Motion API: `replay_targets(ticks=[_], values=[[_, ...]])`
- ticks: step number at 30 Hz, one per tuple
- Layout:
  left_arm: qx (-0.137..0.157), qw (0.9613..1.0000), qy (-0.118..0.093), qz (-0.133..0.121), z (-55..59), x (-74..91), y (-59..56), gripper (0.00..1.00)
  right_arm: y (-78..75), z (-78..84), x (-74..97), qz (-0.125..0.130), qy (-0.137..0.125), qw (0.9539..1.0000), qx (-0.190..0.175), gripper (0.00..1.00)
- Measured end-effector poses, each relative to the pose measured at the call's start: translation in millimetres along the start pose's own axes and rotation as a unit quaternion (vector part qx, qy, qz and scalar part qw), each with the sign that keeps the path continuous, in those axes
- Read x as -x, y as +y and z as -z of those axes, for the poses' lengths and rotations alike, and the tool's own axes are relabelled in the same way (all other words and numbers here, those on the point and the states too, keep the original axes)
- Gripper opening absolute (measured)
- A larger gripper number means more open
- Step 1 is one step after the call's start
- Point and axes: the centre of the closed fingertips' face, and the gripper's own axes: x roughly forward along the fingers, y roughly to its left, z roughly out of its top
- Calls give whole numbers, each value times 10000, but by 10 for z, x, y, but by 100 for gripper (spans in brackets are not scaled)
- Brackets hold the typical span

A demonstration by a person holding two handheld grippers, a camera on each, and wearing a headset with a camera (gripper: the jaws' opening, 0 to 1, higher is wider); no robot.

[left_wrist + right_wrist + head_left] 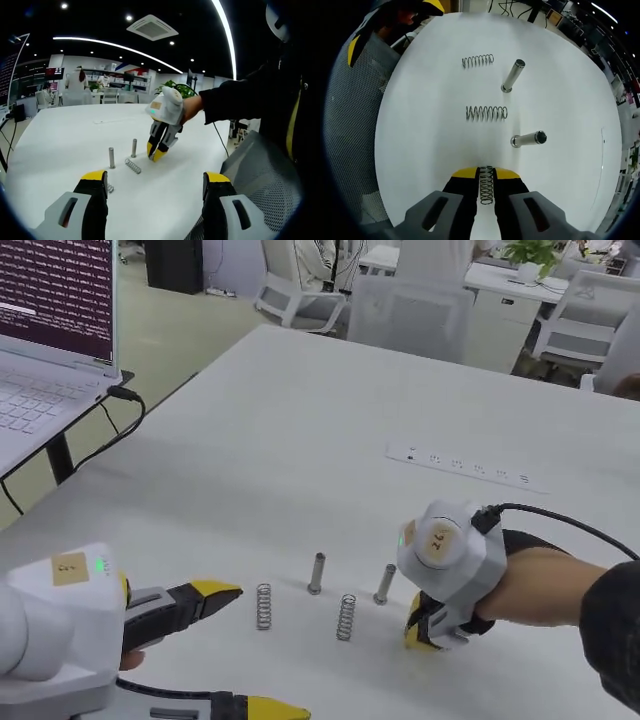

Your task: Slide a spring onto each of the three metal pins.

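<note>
Two metal pins stand upright on the white table (300, 420), one (316, 573) to the left of the other (385, 583). Two springs lie flat in front of them, one (264, 606) on the left and one (346, 617) in the middle. My right gripper (425, 628) points down at the table just right of the pins. In the right gripper view it (486, 172) is shut on a third spring (486, 187), with the pins (512, 76) (529, 139) ahead. My left gripper (255, 650) hovers open at the near left, nothing between its jaws (155, 180).
An open laptop (50, 330) sits at the far left with a black cable (110, 435) running off the table edge. A white power strip (465, 465) lies beyond the pins. Office chairs and desks stand behind the table.
</note>
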Motion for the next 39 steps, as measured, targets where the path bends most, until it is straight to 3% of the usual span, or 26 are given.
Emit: replay_targets(ticks=[5, 10, 18, 29, 32, 39], values=[[-11, 10000, 18, 23, 9, -2, -10, 74, 50, 12, 14, -63, 128, 9998, 159, 13], [1, 10000, 12, 26, 10, -1, -11, 74, 44, 35, 0, -84, 265, 9992, 290, 9], [-10, 10000, 2, 37, 8, -2, -27, 74, 87, 34, 40, -25, 229, 9993, 289, 8], [-80, 9998, 38, 161, 1, -72, -103, 74, 175, -127, 264, 230, -558, 9978, -258, 8], [-94, 9997, 56, 217, 7, -94, -137, 73, 214, -220, 348, 231, -909, 9941, -551, 8], [-135, 9994, 31, 320, -15, -129, -177, 72, 254, -328, 564, 296, -1229, 9890, -766, 8]])
